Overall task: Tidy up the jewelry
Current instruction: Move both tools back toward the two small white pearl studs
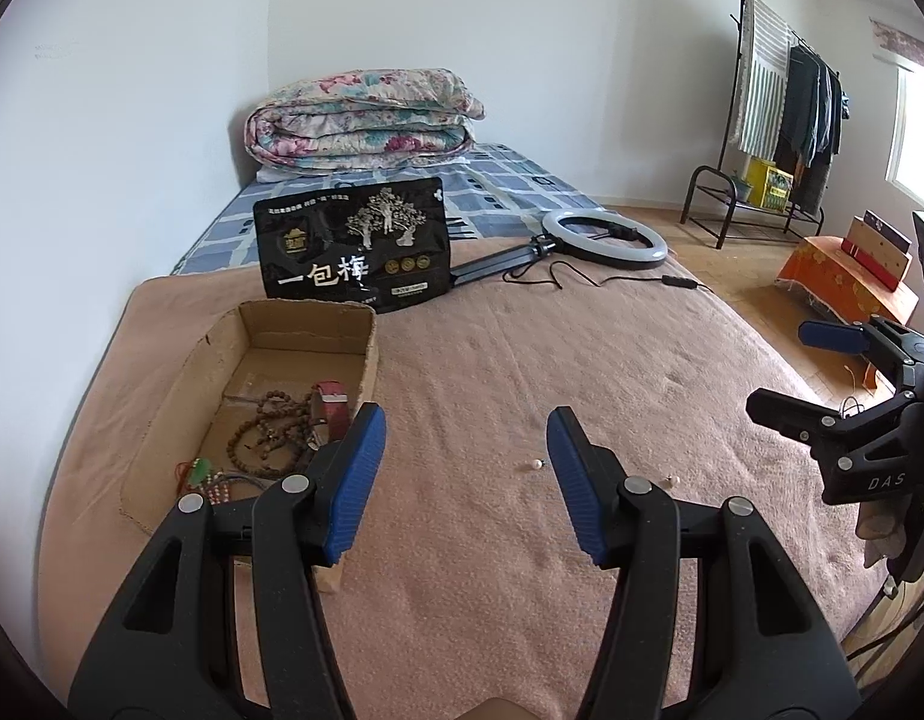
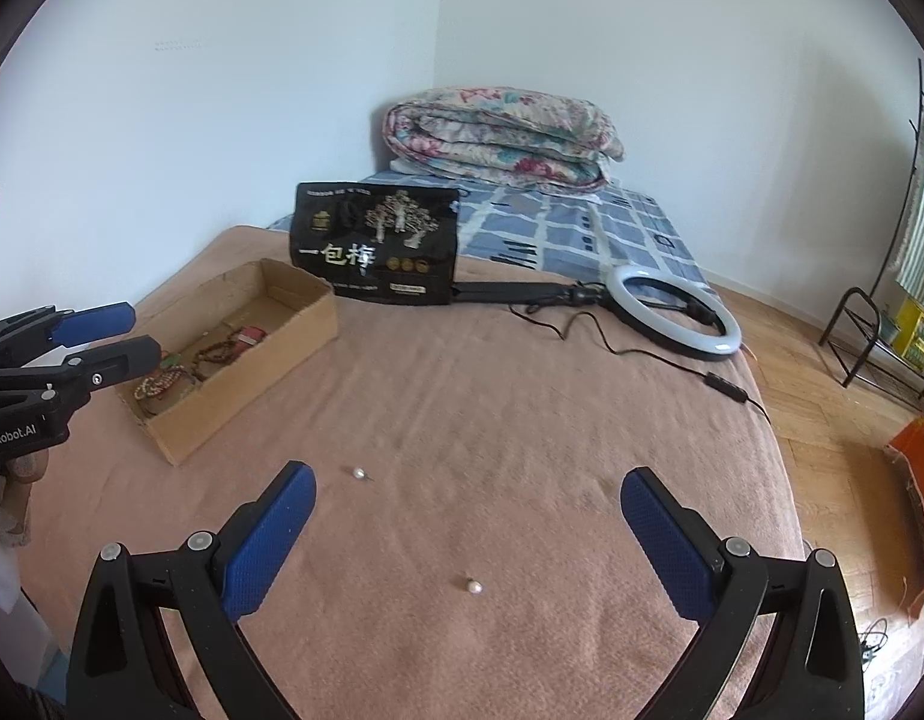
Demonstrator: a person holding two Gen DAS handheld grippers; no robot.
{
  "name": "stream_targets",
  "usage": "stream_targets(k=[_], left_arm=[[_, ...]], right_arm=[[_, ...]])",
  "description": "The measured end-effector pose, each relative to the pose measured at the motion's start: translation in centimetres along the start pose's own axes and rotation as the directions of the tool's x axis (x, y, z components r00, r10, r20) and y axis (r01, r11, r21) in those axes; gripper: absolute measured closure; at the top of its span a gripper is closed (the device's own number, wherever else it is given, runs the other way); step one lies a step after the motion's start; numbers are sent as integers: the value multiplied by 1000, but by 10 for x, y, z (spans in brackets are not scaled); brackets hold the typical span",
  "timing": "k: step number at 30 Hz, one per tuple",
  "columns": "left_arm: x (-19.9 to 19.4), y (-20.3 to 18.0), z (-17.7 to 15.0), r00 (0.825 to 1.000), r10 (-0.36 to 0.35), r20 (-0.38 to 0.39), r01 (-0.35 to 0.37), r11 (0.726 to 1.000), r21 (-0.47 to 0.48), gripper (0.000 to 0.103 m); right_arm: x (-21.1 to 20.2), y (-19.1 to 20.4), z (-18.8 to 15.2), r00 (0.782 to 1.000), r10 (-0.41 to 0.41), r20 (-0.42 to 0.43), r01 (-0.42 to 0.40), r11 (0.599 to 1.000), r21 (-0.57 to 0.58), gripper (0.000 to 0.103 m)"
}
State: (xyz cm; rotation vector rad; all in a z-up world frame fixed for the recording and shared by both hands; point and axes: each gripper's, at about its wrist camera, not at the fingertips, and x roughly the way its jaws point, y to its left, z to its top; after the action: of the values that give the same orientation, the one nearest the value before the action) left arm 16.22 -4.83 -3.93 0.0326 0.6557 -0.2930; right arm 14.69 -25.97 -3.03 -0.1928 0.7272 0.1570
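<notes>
I'm looking down over a bed covered by a pink blanket (image 2: 522, 408), which fills the space under and ahead of both sets of jaws. Far ahead of them a folded floral quilt (image 2: 501, 138) lies against the wall, and nearer stands a black snack bag (image 2: 375, 243) with a ring light (image 2: 672, 315) lying flat to its right, its stem running toward the bag. The cardboard box (image 1: 366, 354) sits ahead and to the left of my left gripper (image 1: 465, 480), its left finger overlapping the box's near right corner in the left view; from the right view the box's long axis runs from near-left to far-right, toward the bag. Inside it I see brown bead strings (image 1: 270, 426), a red band (image 1: 333, 405) and a green-and-red charm (image 1: 201, 471) bunched at the near end. My left gripper is released, nothing between its fingers. My right gripper (image 2: 468, 522) is also spread wide and empty. One pearl earring (image 2: 474, 587) lies on the blanket between the right gripper's fingers, touching neither; which way it points I can't tell. A second pearl earring (image 2: 358, 472) lies just beyond the right gripper's left fingertip, its thin post pointing right.
</notes>
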Motion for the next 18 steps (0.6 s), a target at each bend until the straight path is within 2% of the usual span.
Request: stream_targets(k=[10, 18], left_arm=[[30, -20, -10, 998, -36, -49, 37, 999, 23, 45], [69, -34, -23, 991, -79, -110, 84, 996, 41, 46]], right_arm=[[8, -43, -30, 998, -43, -35, 46, 996, 70, 0], [23, -54, -49, 998, -12, -64, 17, 996, 82, 1]])
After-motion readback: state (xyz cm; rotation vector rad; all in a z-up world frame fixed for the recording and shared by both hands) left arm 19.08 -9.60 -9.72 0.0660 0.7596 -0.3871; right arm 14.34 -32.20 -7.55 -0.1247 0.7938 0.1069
